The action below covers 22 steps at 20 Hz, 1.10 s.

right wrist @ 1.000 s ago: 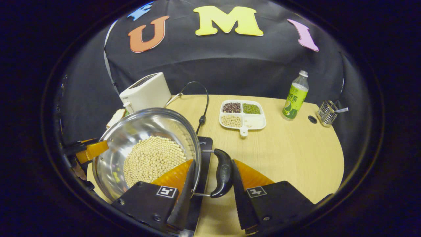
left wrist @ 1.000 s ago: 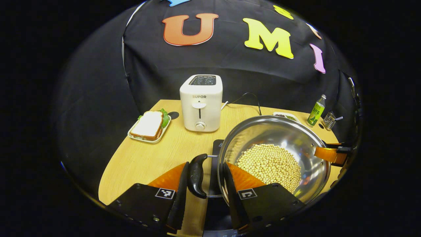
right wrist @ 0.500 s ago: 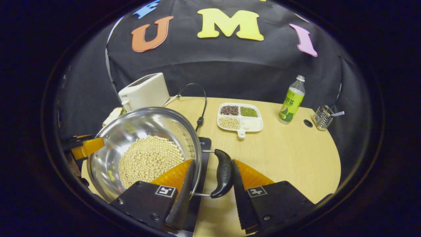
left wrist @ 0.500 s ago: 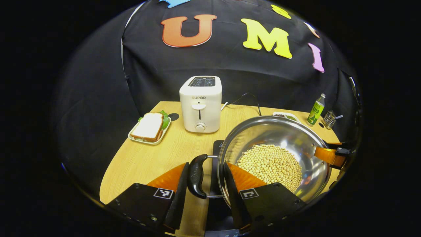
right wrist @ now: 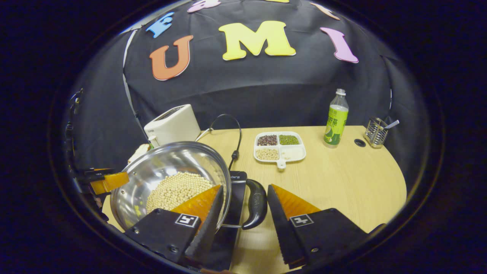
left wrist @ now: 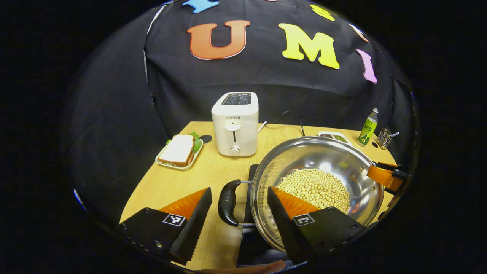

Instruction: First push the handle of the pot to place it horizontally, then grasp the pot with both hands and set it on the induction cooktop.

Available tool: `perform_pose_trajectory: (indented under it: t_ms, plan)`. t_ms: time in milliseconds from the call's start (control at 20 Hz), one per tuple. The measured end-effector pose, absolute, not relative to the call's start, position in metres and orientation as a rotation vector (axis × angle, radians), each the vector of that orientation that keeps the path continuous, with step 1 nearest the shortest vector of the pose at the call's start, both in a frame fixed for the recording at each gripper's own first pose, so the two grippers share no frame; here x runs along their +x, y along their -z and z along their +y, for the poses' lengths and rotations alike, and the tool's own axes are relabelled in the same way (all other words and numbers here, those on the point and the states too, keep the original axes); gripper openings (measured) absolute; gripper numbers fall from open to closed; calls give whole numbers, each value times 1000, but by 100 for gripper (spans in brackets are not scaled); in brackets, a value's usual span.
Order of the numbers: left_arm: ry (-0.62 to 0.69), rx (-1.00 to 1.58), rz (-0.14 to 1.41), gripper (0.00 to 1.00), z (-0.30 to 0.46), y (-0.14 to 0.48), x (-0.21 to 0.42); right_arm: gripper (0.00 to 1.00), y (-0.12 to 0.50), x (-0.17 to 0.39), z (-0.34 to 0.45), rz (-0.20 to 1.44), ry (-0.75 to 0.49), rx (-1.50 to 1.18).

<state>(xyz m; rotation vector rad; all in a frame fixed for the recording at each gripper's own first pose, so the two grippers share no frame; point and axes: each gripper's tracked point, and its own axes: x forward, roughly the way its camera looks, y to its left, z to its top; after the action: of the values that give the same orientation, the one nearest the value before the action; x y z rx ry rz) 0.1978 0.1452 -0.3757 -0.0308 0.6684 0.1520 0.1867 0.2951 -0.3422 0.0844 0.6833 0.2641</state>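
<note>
Left gripper view has the left gripper (left wrist: 236,209) with its fingers spread apart, straddling the black loop handle (left wrist: 227,203) of the round stainless-steel pot (left wrist: 335,156) of pale soybeans; neither finger touches the handle. The pot sits on the flat black induction cooktop (left wrist: 252,179) on the light wooden table (left wrist: 171,182). Right gripper view shows the right gripper (right wrist: 245,207) likewise parted around the opposite black handle (right wrist: 255,203), clear of it. Both handles stick out level from the rim, their long axes running along the fingers.
</note>
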Motion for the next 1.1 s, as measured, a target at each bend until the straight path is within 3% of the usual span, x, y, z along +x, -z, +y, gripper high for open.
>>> perform_pose_trajectory:
  t_ms: [100, 200, 400, 550, 1050, 1100]
  plan:
    - [-158, -32, 636, 97, 142, 365, 193, 78, 328, 179, 299, 655, -309, 104]
    - [-170, -32, 595, 98, 142, 353, 189, 87, 317, 166, 299, 640, -346, 111]
    - [-179, -6, 529, 97, 133, 330, 171, 88, 291, 145, 280, 549, -335, 79]
    - [-192, 12, 479, 97, 124, 310, 158, 95, 271, 125, 258, 498, -308, 75]
    - [-137, -26, 329, 100, 73, 236, 116, 97, 188, 77, 182, 357, -234, 91]
    - [-135, -16, 312, 97, 68, 228, 111, 97, 177, 72, 175, 340, -227, 91]
